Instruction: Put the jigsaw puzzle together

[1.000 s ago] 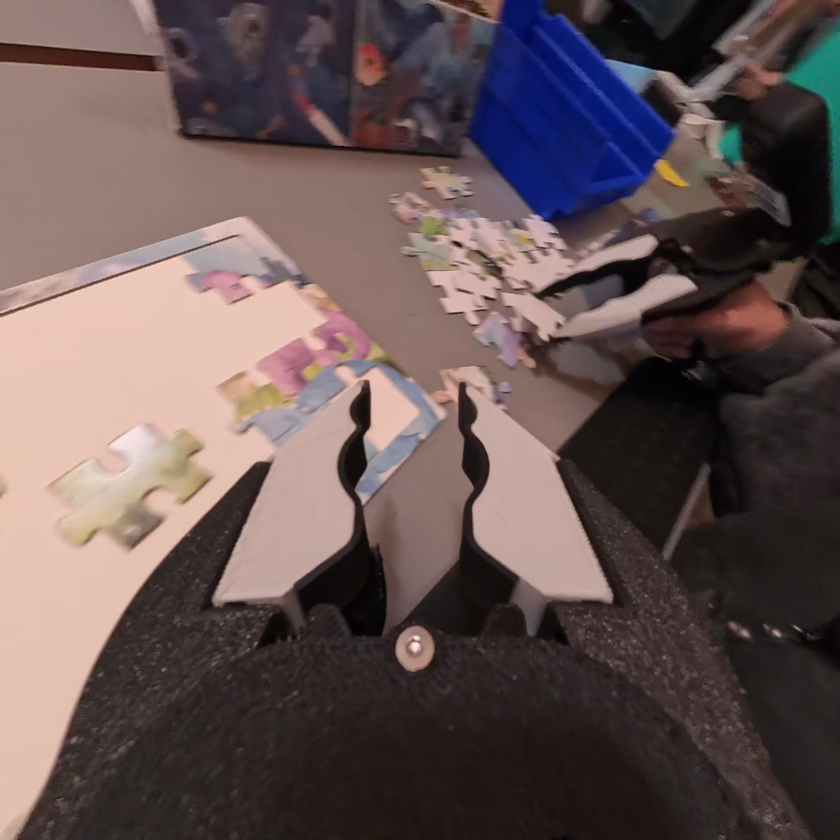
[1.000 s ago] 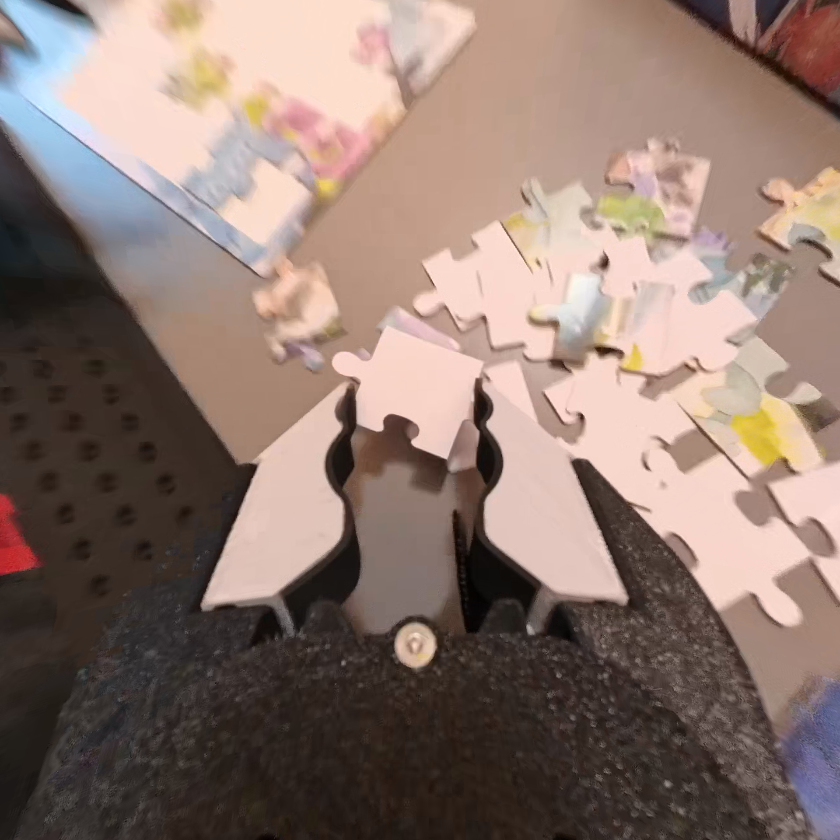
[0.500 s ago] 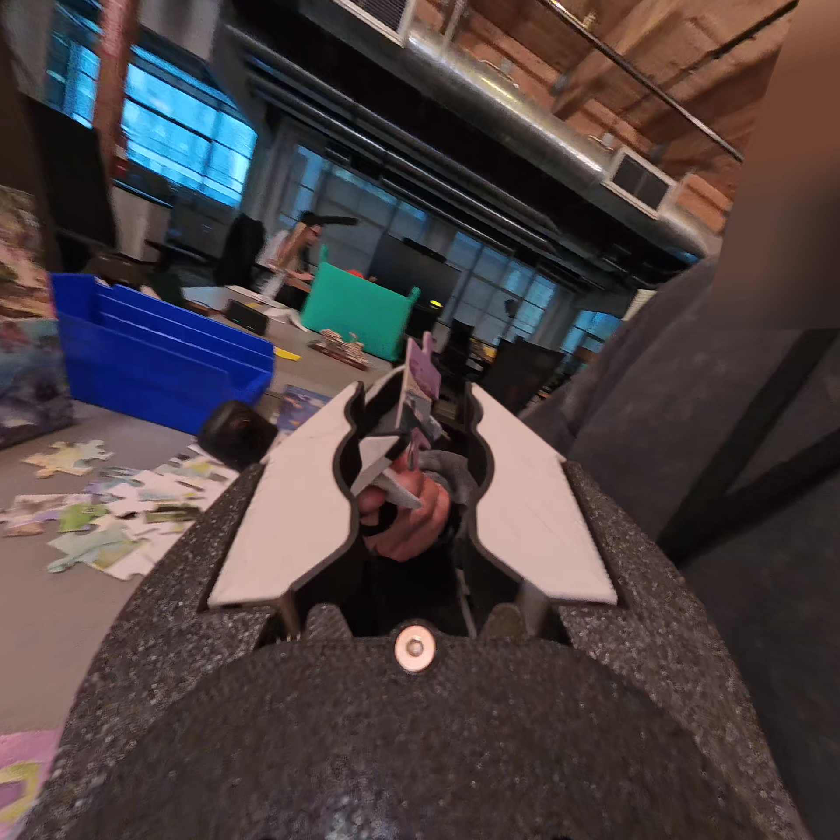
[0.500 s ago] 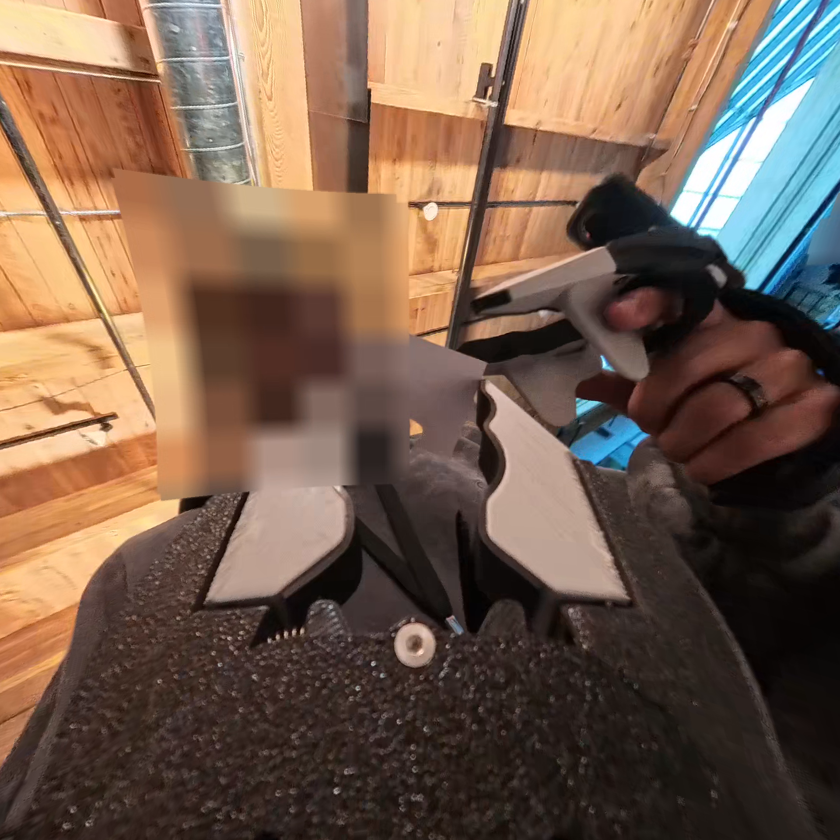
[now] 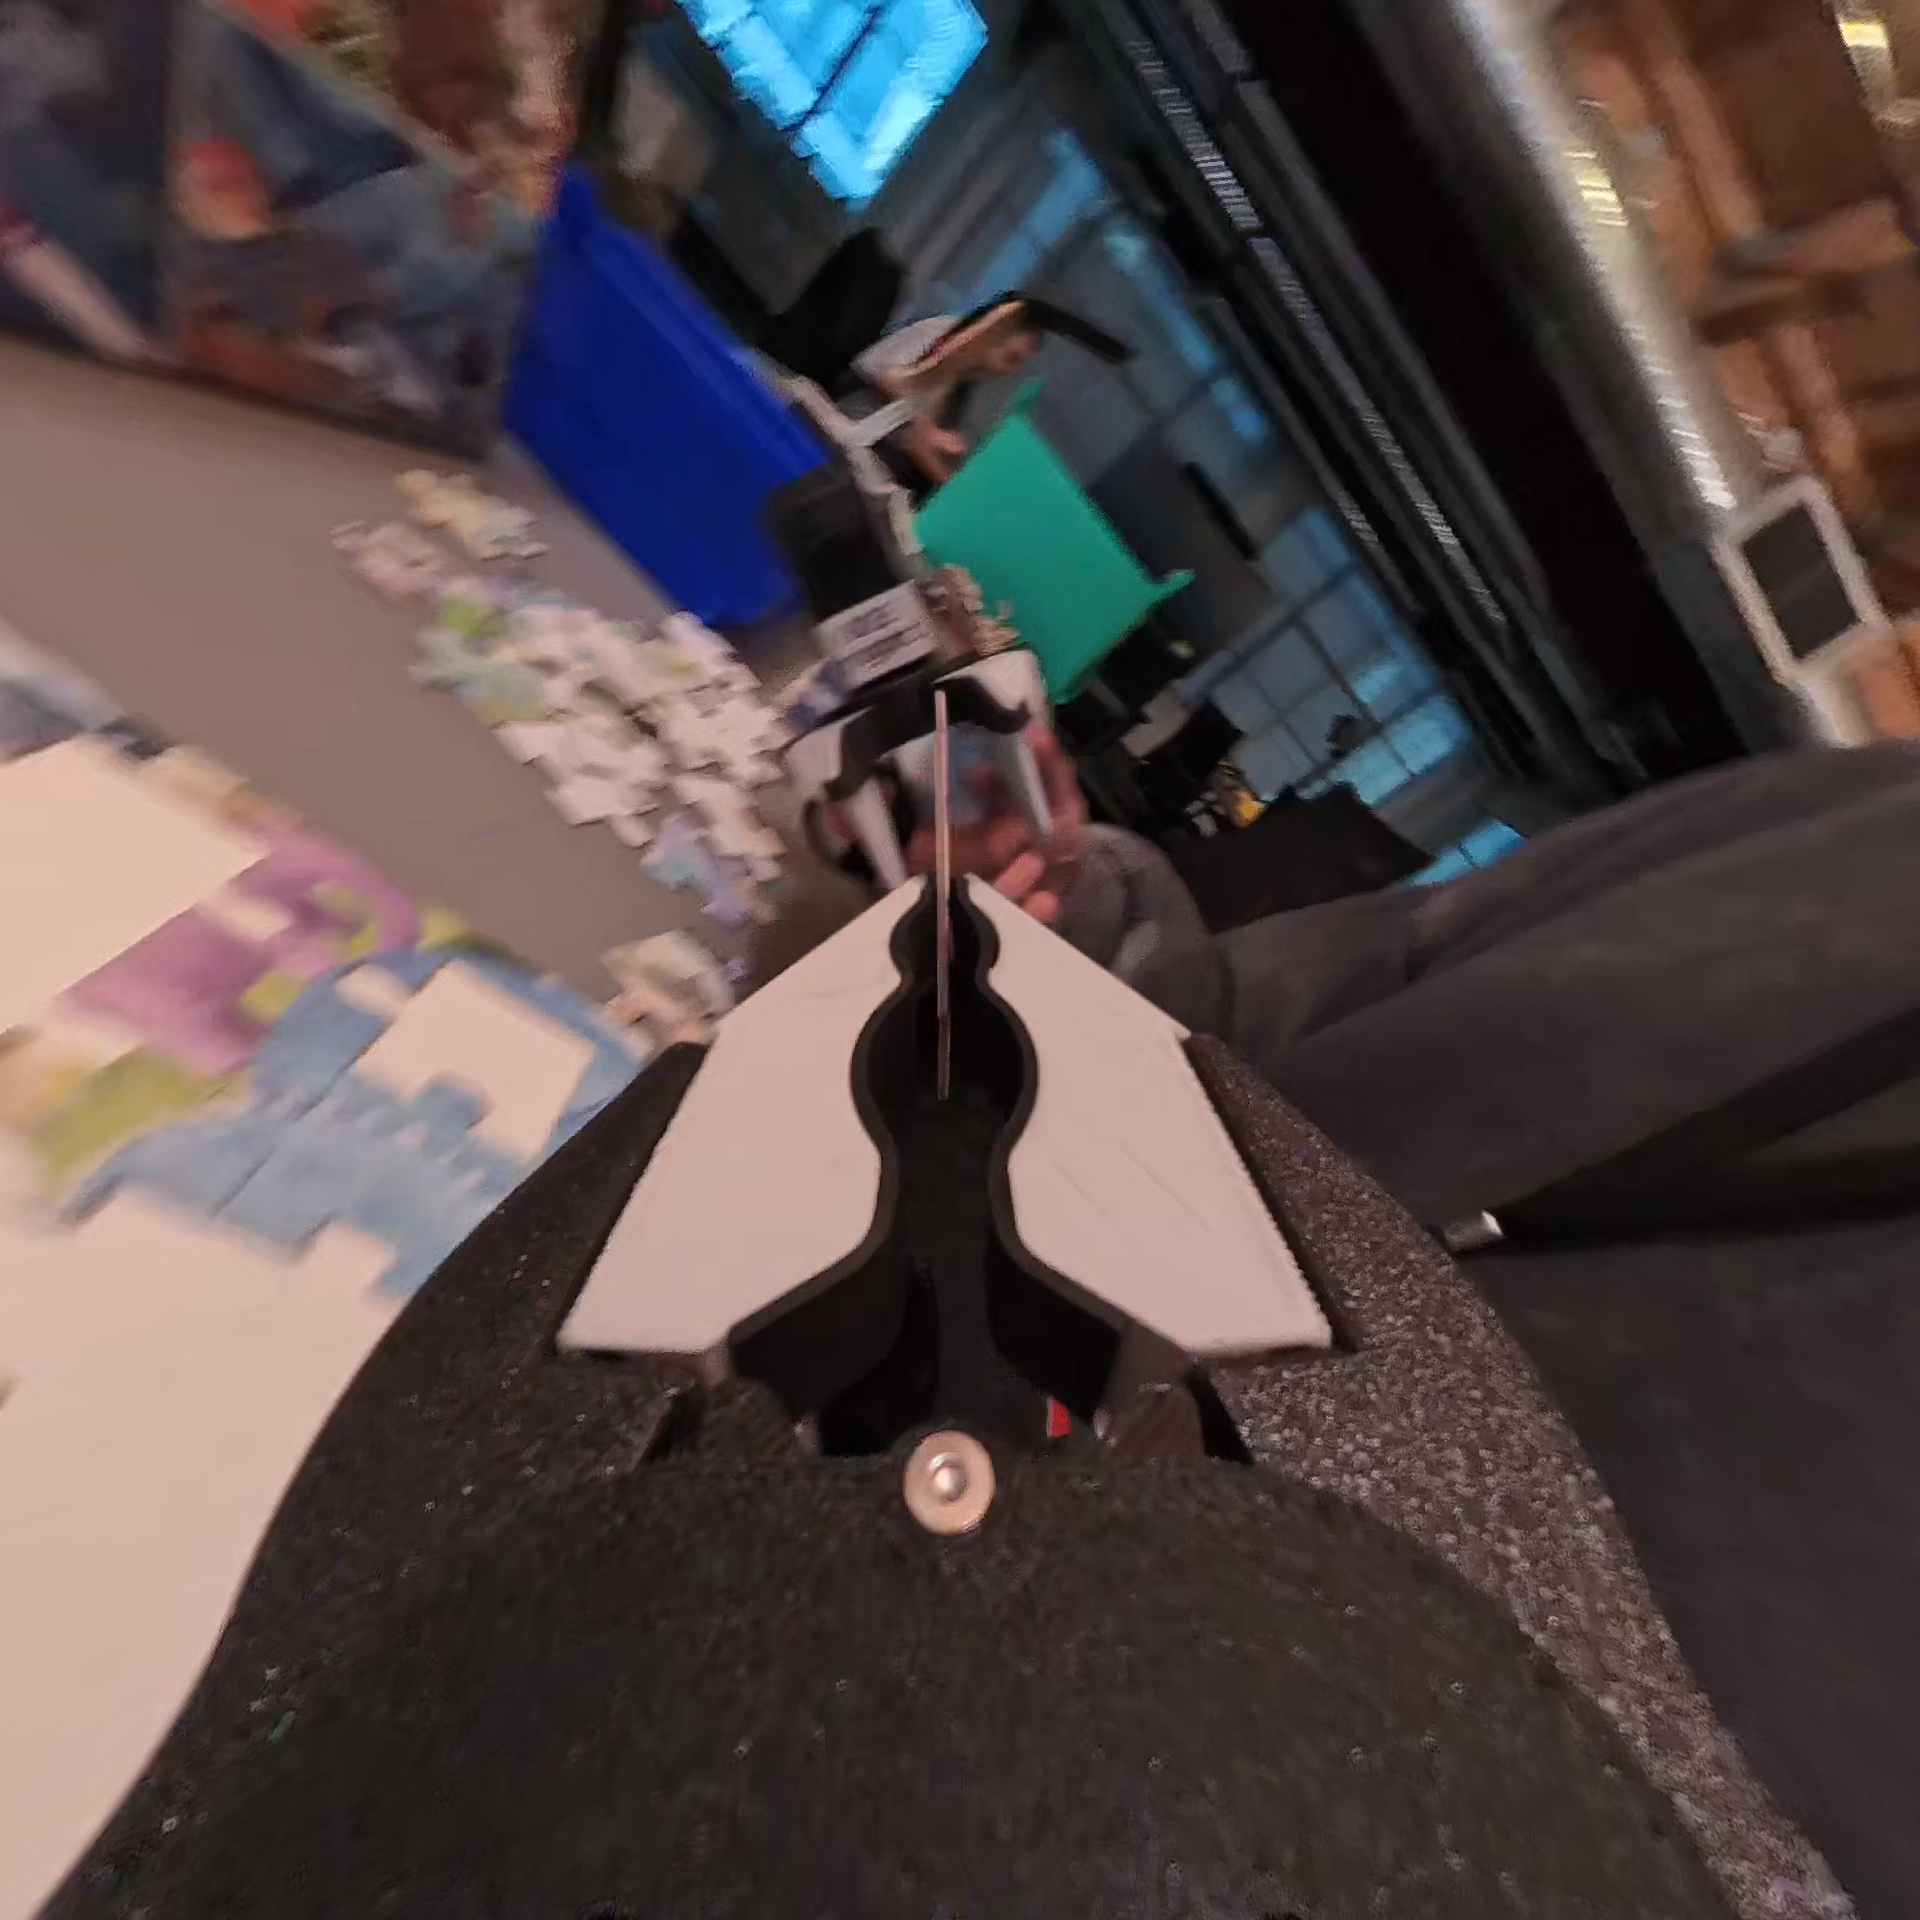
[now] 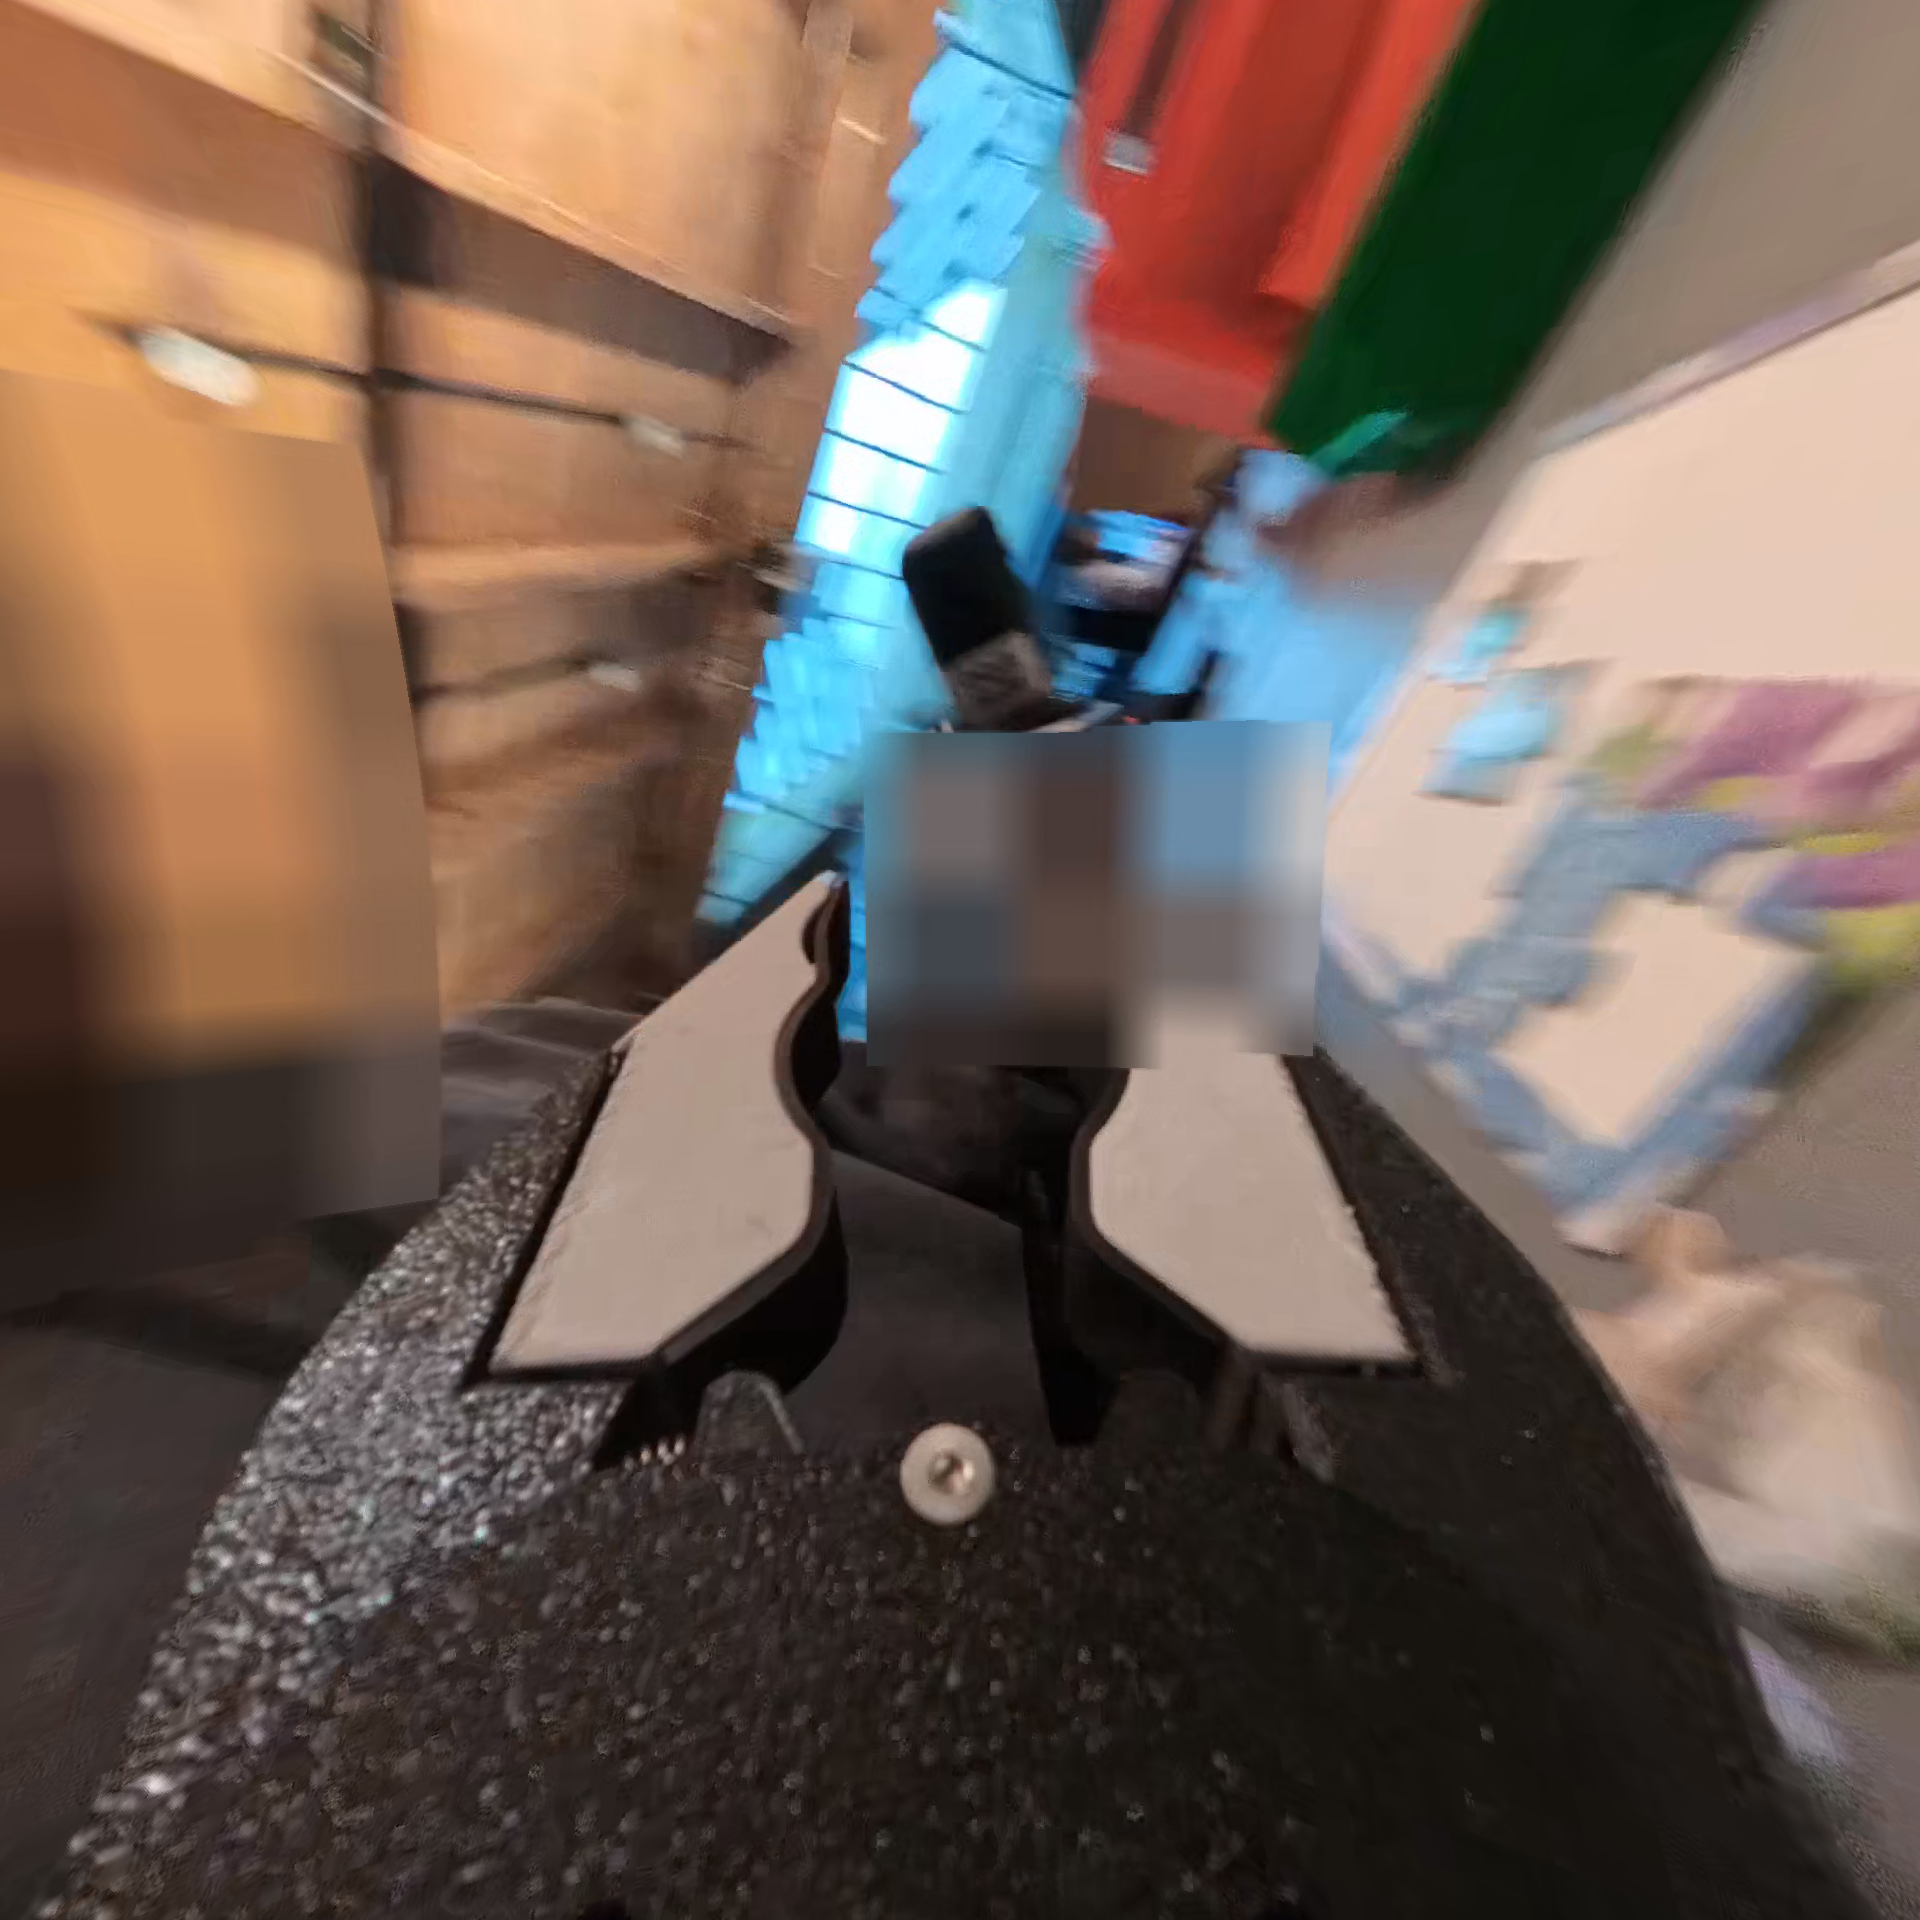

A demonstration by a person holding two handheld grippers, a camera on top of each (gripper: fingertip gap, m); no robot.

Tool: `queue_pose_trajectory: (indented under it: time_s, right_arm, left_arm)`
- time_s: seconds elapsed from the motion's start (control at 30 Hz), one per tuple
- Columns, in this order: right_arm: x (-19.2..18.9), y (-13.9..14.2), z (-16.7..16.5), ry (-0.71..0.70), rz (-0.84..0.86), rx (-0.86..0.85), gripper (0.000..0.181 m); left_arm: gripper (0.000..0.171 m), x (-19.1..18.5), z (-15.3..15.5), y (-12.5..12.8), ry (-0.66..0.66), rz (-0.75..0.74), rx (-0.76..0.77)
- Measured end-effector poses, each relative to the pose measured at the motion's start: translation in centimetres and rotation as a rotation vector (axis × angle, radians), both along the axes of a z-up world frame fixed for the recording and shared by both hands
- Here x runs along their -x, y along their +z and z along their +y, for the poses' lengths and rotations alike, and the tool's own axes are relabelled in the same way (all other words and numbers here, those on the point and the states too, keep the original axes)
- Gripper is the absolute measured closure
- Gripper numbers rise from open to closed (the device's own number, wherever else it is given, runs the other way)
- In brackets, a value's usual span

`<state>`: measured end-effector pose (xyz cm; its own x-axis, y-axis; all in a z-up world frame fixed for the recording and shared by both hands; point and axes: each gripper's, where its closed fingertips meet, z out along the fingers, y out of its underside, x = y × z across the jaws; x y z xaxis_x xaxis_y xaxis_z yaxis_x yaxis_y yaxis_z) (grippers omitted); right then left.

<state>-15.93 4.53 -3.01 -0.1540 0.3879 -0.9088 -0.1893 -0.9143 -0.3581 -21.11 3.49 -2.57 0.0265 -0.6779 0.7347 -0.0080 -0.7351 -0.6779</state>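
Observation:
My left gripper (image 5: 943, 896) is shut on a thin puzzle piece (image 5: 941, 800), seen edge-on and standing upright between the tips, held in the air above the table's near edge. The puzzle board (image 5: 125, 1143), white with a partly built purple, blue and green patch, lies to the left. It also shows in the right wrist view (image 6: 1714, 582), blurred. My right gripper (image 6: 1039, 966) is open and empty, its right tip hidden by a mosaic patch. It also shows just beyond the held piece (image 5: 925, 769), jaws apart.
A pile of loose pieces (image 5: 623, 707) lies on the grey table (image 5: 208, 582) behind the board. A picture box (image 5: 208, 239) and a blue bin (image 5: 644, 416) stand at the back. A green bin (image 5: 1039, 561) is farther off. Both views are motion-blurred. The grippers' ends are close to 6 cm from one another.
The piece passed from my right gripper to my left. My left gripper shut on it, my right gripper opened. Both views swung back down toward the table.

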Motion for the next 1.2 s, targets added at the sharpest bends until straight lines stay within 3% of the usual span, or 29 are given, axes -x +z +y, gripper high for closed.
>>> queue_pose_trajectory:
  time_s: [0.03,0.13,0.23,0.33,0.43,0.53,0.73,0.97,1.1,1.2]
  right_arm:
    - [0.0,-1.2,0.7,-0.012,-0.137,-0.042,0.143]
    - [0.4,-3.5,3.0,-0.005,-0.465,-0.171,0.143]
    - [1.9,-2.8,3.3,0.106,-0.475,-0.282,0.148]
    - [2.9,-4.1,2.8,0.204,-0.502,-0.315,0.148]
    - [3.7,-4.6,1.8,0.268,-0.431,-0.273,0.154]
    - [3.9,-4.6,2.1,0.232,-0.356,-0.249,0.179]
    - [3.6,-4.4,2.3,0.176,-0.257,-0.177,0.180]
    - [5.1,-5.1,0.5,0.268,-0.256,-0.183,0.180]
    - [4.4,-4.7,1.3,0.231,-0.233,-0.166,0.180]
    - [4.4,-4.3,1.1,0.239,-0.211,-0.170,0.181]
  left_arm:
    - [0.171,0.6,1.0,-1.3,0.021,0.058,0.053]
    - [0.171,1.3,2.6,-3.4,0.017,0.112,0.148]
    - [0.171,0.9,3.3,-4.4,0.005,0.132,0.173]
    - [0.170,0.2,3.0,-4.2,-0.012,0.111,0.168]
    - [0.171,-0.3,2.9,-4.1,-0.013,0.084,0.177]
    - [0.171,-0.9,2.8,-4.6,-0.016,0.091,0.183]
    - [0.171,-1.2,3.1,-4.5,-0.014,0.065,0.193]
    - [0.171,-1.9,3.2,-4.1,-0.037,0.037,0.201]
    - [0.152,-1.0,3.7,-2.7,0.019,-0.040,0.200]
    - [0.164,-0.7,3.7,-3.2,0.048,-0.015,0.154]
